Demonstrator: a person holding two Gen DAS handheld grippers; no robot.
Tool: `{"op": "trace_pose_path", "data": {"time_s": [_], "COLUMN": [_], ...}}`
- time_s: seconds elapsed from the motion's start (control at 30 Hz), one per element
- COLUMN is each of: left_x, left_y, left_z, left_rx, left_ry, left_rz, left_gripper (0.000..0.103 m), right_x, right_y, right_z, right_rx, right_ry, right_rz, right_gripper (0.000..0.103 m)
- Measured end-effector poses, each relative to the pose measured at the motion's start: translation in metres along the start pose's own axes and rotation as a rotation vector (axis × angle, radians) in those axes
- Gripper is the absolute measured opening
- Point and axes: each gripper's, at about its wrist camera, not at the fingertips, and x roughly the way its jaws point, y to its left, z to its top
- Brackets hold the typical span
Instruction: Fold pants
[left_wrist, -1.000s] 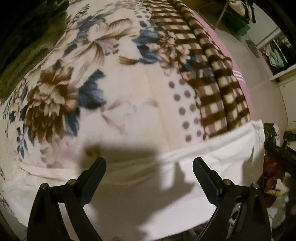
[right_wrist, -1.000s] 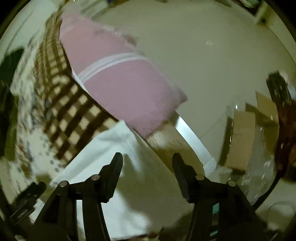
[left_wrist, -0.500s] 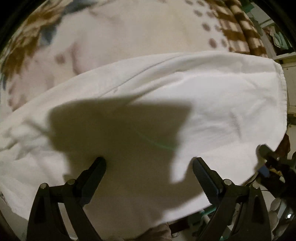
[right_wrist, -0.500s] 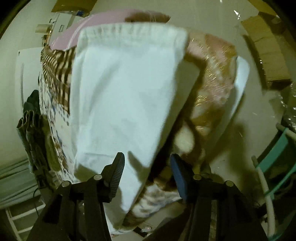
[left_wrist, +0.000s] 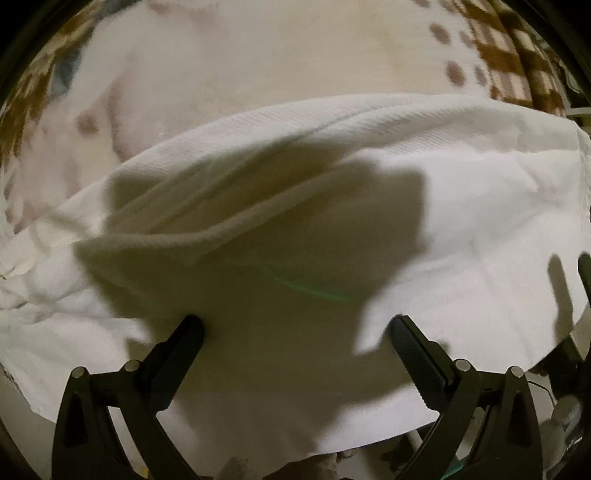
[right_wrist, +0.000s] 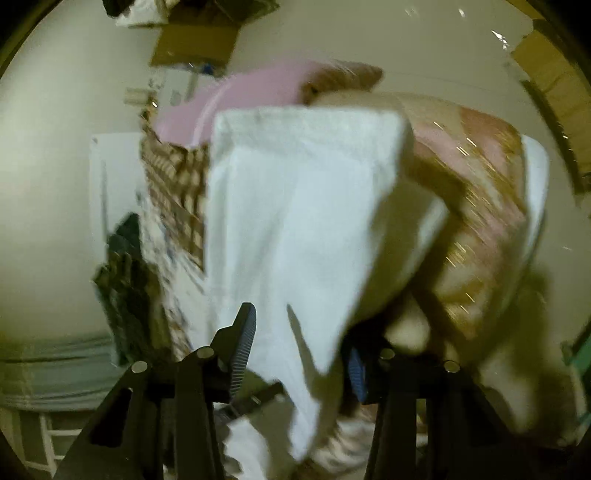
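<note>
White pants (left_wrist: 332, 206) filled the left wrist view, spread on the patterned blanket (left_wrist: 258, 48) that had dominated a second before; the left gripper (left_wrist: 295, 328) had dropped close, jaws spread wide. In the right wrist view, the right gripper (right_wrist: 299, 354) was closing around a pants edge (right_wrist: 295, 229), readying a fold.

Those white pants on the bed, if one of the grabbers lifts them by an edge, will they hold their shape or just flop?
Probably flop: the white pants already lie in soft ridges and wrinkles on the patterned blanket. In the right wrist view they drape over the bed's edge, so a lifted edge would likely sag. The woven cloth looks grippy rather than slippery.
</note>
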Motion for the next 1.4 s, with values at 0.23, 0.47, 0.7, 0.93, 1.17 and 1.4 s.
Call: {"op": "trace_pose_path", "data": {"time_s": [0.23,0.47,0.7,0.93,1.17,1.4], "left_x": [0.004,-0.012,-0.025,-0.047,-0.078,-0.112], "left_y": [-0.004,0.014,0.029,0.051,0.1,0.171], "left_z": [0.004,-0.001,-0.029,-0.042,-0.057,-0.089], "left_rx": [-0.041,-0.048,-0.025,-0.069,-0.134,-0.212], "left_ry": [0.053,-0.063,-0.133,-0.18,-0.212,-0.25], "left_rz": [-0.03,-0.093,-0.082,-0.118,-0.15,-0.163], "left_gripper": [0.103,0.103,0.103,0.103,0.103,0.103], "right_x": [0.018,0.022,0.029,-0.02,-0.044,-0.012], "right_y": [0.016,0.03,0.041,0.088,0.149,0.188], "right_z": [0.011,0.014,0.013,-0.028,-0.069,-0.09], "right_rx": [0.001,-0.096,-0.125,-0.271,-0.455,-0.551], "right_ry": [-0.065,-0.082,-0.121,-0.187,-0.228,-0.229], "right_rz": [-0.02,-0.068,-0.111,-0.153,-0.189,-0.281], "right_gripper": [0.014,0.015,0.012,0.01,0.009,0.009]}}
